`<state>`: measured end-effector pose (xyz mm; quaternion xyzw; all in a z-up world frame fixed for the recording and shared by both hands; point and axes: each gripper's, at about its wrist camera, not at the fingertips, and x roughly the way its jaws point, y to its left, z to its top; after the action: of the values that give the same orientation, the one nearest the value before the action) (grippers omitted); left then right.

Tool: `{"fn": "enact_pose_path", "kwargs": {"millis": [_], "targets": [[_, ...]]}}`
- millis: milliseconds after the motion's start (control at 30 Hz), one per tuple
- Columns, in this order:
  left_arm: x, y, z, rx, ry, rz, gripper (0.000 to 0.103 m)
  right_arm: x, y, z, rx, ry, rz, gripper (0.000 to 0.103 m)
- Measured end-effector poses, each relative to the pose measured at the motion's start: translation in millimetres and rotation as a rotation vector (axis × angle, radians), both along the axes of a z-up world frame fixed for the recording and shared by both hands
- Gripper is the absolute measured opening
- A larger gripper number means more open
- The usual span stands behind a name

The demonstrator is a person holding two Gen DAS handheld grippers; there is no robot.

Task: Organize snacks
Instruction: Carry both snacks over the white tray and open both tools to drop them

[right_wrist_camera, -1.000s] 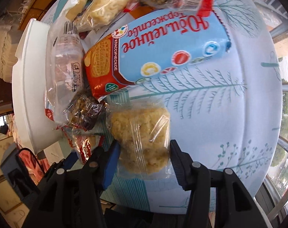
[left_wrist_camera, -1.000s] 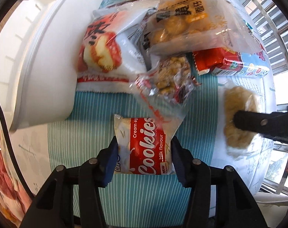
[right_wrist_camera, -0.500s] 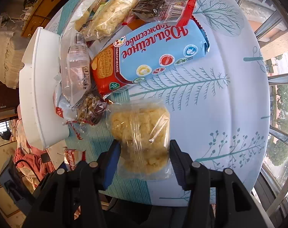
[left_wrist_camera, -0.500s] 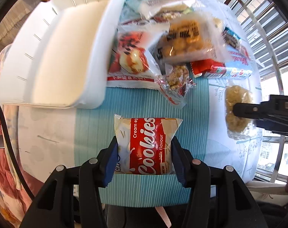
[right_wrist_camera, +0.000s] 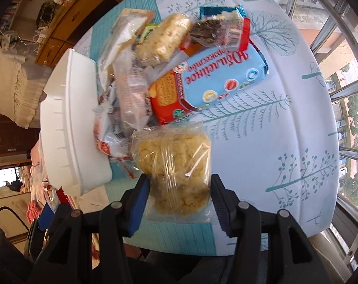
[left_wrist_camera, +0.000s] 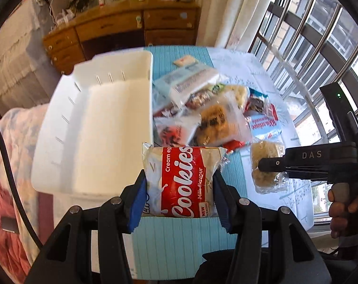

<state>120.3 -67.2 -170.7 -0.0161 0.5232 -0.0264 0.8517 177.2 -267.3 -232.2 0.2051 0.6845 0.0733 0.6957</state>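
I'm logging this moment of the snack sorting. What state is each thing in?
Left gripper: shut on the cookies pack.
Cookies pack: sealed, held off the table.
Right gripper: shut on the clear bag.
Clear bag: sealed, holds pale yellow snack, lifted.
White bin: open, nothing inside.
Snack pile: packets heaped beside the bin.
Blue biscuit pack: sealed, lying flat.

My cookies packet (left_wrist_camera: 179, 179) hides the strip of desk (left_wrist_camera: 226, 184) behind it, and its lower edge drops out of sight between my left jaws. The snack pile (left_wrist_camera: 202, 108) is smeared by blur in the left view, so most of its labels are unreadable to me. In the right view, the white bin (right_wrist_camera: 70, 127) is cut by the dark rim and its inside is turned away from me.
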Motion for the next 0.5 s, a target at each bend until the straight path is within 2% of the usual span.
{"fn": "enact_pose_path", "kwargs": {"millis": [233, 500], "targets": [[1.3, 44.8, 33.4, 0.004, -0.093, -0.008, 0.051, -9.1, 42.3, 23.0, 0.025, -0.090, -0.030, 0.052], [6.9, 106.0, 59.6, 0.029, -0.218, 0.011, 0.051, -20.0, 100.1, 56.8, 0.082, -0.254, -0.033, 0.052]]}}
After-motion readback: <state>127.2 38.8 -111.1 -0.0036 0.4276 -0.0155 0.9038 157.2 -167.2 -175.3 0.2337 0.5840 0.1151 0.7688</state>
